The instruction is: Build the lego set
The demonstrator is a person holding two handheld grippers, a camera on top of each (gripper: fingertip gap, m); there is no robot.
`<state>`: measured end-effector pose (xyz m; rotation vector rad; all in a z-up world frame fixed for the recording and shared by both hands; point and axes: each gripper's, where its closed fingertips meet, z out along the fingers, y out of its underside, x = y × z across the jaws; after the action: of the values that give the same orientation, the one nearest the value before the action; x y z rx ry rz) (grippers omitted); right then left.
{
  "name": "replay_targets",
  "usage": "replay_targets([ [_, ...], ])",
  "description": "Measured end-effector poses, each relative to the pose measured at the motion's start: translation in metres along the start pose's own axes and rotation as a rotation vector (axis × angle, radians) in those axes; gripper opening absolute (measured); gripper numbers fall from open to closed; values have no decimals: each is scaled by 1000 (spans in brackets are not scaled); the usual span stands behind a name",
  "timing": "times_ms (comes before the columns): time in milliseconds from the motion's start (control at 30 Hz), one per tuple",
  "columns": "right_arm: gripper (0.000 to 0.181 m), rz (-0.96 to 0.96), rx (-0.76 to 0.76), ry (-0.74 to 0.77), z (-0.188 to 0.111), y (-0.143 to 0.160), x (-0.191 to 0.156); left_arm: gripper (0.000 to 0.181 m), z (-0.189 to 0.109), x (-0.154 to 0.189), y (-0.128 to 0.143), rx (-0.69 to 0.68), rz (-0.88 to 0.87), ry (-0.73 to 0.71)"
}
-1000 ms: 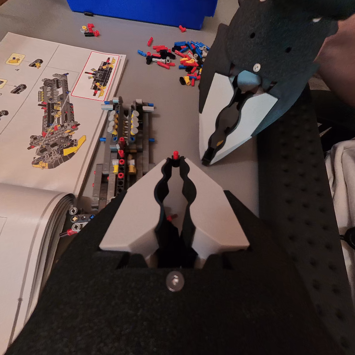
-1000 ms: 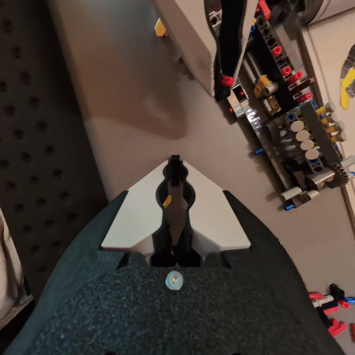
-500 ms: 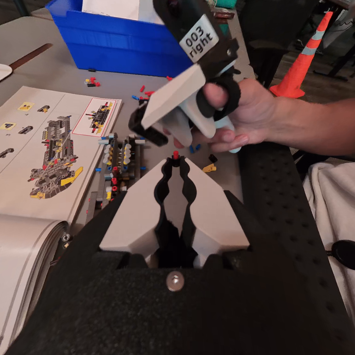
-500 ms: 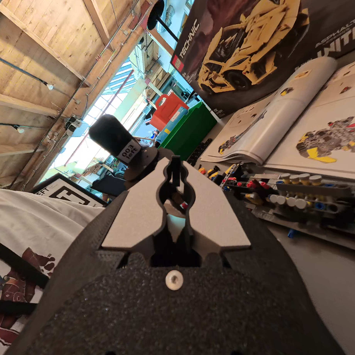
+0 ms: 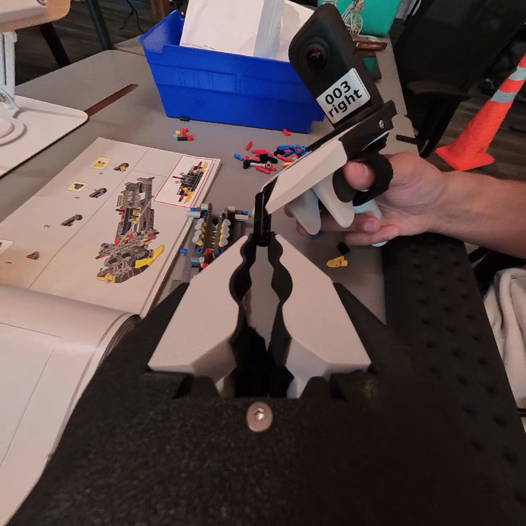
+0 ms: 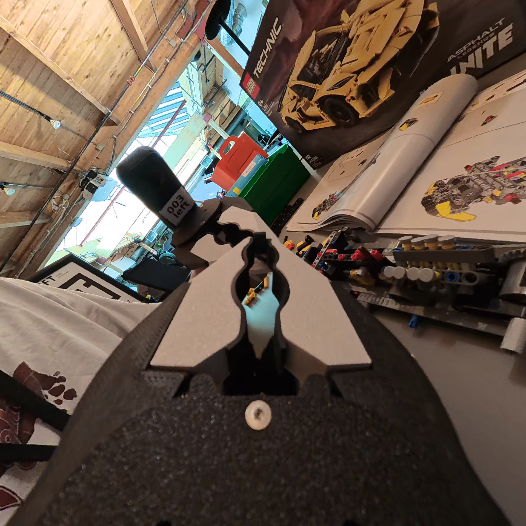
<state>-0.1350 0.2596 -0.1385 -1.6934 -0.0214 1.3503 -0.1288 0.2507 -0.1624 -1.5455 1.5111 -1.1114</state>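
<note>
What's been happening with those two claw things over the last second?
The right gripper lifted off the table and brought its black piece to the tips of the left gripper, hiding the red pin held there earlier. The half-built model, booklet and loose parts stayed put.

A second ago my right gripper pointed down at the table, beside my left gripper. Now it is lifted and turned on its side, and its tips meet the tips of my left one. The red pin I held at my left tips is now hidden behind the black piece in my right gripper.
</note>
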Motion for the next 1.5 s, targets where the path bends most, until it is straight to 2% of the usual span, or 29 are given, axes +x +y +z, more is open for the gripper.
replay_targets([
  [267, 6, -113, -91, 78, -12, 14, 9, 6, -2, -10, 1, 1, -16, -40],
  [333, 6, -84, -125, 113, -20, 19, 15, 6, -6, -14, -2, 14, -15, -50],
  [400, 6, -3, -234, 184, -28, 34, 27, 6, -8, -20, -2, 6, 5, -86],
  [500, 6, 64, -487, 285, -41, 71, 38, 6, -6, -23, 5, -25, 18, -113],
  [633, 6, 17, -676, 401, -52, 94, 44, 6, -1, -19, 8, -42, 23, -96],
  [833, 12, -46, -749, 495, -61, 99, 55, 6, -2, -18, 9, -48, 29, -92],
  [1000, 21, -82, -761, 463, -61, 99, 51, 6, -3, -18, 8, -46, 31, -92],
  [1100, 24, -218, -786, 489, -66, 96, 55, 6, -1, -17, 9, -53, 36, -89],
  [1233, 27, -493, -837, 552, -73, 85, 65, 6, 0, -14, 11, -60, 41, -83],
  [1333, 29, -649, -912, 463, -69, 90, 54, 6, 1, -14, 11, -63, 50, -85],
  [1500, 20, -906, -1010, 450, -71, 93, 54, 6, -1, -16, 10, -58, 51, -94],
])
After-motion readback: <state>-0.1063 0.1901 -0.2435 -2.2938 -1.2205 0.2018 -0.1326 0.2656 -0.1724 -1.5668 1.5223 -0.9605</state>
